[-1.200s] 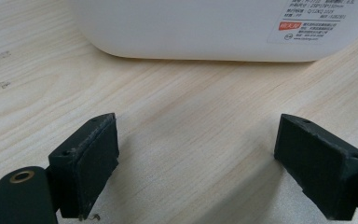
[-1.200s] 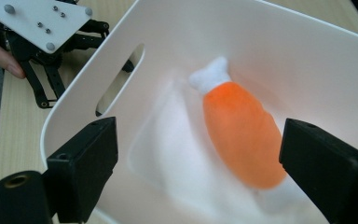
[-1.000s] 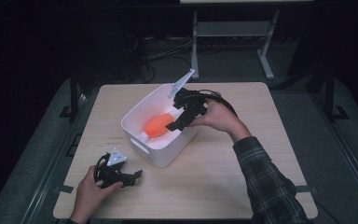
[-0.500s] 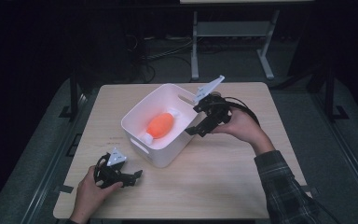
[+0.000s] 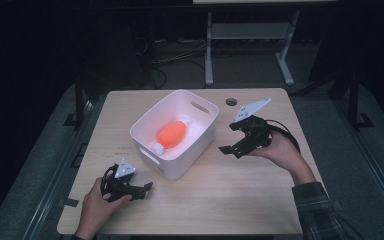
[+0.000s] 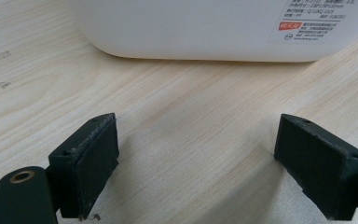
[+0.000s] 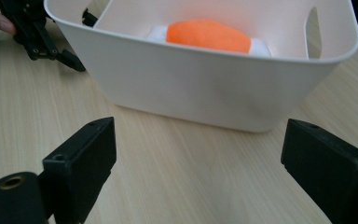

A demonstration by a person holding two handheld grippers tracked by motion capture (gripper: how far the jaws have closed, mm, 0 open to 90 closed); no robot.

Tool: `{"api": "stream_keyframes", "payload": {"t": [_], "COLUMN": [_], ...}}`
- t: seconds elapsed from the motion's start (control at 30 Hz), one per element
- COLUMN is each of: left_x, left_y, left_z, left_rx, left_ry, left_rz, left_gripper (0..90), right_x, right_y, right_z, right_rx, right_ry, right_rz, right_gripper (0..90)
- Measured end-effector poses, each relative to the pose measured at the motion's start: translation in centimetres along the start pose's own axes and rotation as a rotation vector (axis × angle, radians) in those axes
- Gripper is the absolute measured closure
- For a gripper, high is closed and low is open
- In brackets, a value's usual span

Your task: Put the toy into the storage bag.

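Withdrawn from the smooth white plastic bin (image 5: 180, 150) holding the orange toy (image 5: 171, 134), right gripper (image 5: 236, 142) jaws gape wide, empty.

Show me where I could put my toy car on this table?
The widest bare wood lies between the white bin, the left gripper and the right gripper, down to the near table edge. The far-left corner behind the bin is bare too. The bin itself holds an orange-and-white toy.

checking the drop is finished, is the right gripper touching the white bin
Apart. In the high view the right gripper sits beside the white bin with bare table between them; the right gripper view shows open jaws with wood before the bin's wall.
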State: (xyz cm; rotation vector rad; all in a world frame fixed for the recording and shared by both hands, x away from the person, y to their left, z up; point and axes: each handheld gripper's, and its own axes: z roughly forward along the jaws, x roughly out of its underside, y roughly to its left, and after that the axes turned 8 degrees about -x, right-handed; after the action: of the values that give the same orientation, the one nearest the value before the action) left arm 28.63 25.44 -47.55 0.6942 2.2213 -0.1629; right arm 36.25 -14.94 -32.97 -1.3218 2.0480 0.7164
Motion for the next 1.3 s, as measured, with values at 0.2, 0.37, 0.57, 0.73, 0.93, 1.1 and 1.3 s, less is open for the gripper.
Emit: {"api": "stream_keyframes", "payload": {"t": [0.2,0.37,0.57,0.73,0.93,1.1,1.3], "left_x": [0.0,0.0,0.0,0.0,0.0,0.0,0.0], "left_y": [0.0,0.0,0.0,0.0,0.0,0.0,0.0], "left_z": [0.0,0.0,0.0,0.0,0.0,0.0,0.0], "left_rx": [0.0,0.0,0.0,-0.002,-0.001,-0.001,-0.001], "left_ry": [0.0,0.0,-0.001,-0.001,0.0,0.0,0.0], "left_rz": [0.0,0.0,0.001,0.002,0.005,0.004,0.004], "left_gripper": [12.7,12.7,12.7,12.7,12.7,12.7,12.7], "right_x": [2.6,4.8,7.3,9.4,11.7,13.8,15.8], "right_y": [0.0,0.0,0.3,0.6,0.8,1.0,1.2], "right_z": [-0.1,0.0,0.1,0.5,1.3,1.8,1.9], "right_rx": [0.034,0.064,0.105,0.139,0.181,0.208,0.256], "right_ry": [-0.019,-0.037,-0.055,-0.058,-0.049,-0.055,-0.055], "right_rz": [0.052,0.082,0.119,0.151,0.195,0.233,0.27], "right_gripper": [10.0,10.0,10.0,10.0,10.0,10.0,10.0]}}
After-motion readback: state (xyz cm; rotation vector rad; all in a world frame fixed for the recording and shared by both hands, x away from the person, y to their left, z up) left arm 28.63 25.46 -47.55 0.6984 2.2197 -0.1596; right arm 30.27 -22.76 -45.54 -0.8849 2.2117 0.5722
